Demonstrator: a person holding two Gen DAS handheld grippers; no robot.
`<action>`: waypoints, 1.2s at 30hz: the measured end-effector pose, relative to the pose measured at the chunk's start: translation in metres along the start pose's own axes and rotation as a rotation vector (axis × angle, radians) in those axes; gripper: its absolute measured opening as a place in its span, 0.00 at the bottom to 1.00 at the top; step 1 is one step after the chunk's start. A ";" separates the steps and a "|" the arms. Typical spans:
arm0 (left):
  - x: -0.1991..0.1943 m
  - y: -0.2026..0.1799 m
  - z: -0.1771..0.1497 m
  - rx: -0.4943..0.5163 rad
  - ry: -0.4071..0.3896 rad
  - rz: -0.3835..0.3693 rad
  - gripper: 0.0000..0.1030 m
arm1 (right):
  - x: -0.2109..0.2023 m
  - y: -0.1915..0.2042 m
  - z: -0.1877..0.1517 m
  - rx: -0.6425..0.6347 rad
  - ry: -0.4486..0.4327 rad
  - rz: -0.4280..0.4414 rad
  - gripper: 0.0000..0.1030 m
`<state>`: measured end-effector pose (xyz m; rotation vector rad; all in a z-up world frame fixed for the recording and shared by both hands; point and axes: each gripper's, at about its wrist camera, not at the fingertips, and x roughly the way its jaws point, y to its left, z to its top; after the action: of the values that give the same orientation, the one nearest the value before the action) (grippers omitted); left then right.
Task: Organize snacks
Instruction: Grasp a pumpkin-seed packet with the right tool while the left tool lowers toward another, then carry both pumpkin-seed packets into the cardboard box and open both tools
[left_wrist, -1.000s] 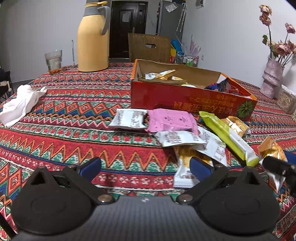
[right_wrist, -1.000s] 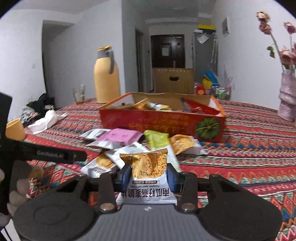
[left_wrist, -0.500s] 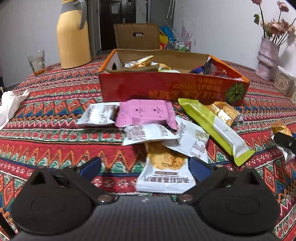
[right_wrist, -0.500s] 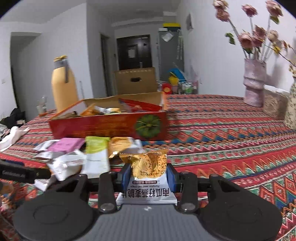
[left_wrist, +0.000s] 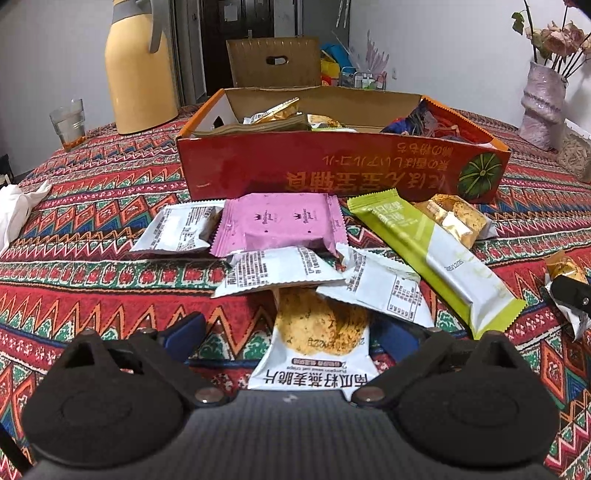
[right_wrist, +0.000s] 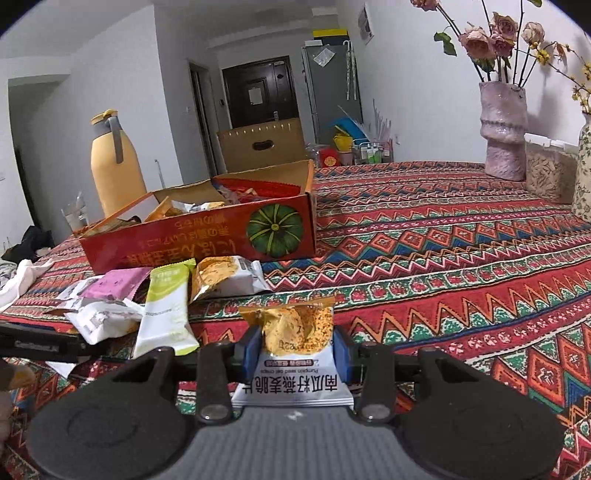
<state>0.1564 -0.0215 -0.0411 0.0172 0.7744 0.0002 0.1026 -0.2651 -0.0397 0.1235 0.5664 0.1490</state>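
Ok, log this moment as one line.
left gripper: open, closing around table packet | right gripper: shut on held packet | snack box: partly filled

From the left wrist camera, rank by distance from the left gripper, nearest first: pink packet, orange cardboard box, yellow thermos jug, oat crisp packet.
1. White oat crisp packet, between the open left gripper fingers.
2. Pink square packet, mid-pile.
3. Orange cardboard box, behind the pile.
4. Tall yellow thermos jug, far left.
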 end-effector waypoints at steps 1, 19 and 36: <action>-0.001 0.000 0.000 -0.001 -0.004 -0.006 0.91 | 0.000 0.000 0.000 -0.001 0.001 0.002 0.39; -0.025 0.002 -0.007 0.004 -0.071 -0.107 0.44 | 0.001 -0.002 0.000 0.012 0.003 0.011 0.39; -0.072 0.020 -0.006 -0.006 -0.190 -0.103 0.44 | -0.010 0.006 0.002 -0.005 -0.014 0.006 0.39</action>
<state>0.1006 -0.0023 0.0055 -0.0284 0.5841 -0.0959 0.0948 -0.2616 -0.0319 0.1210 0.5513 0.1554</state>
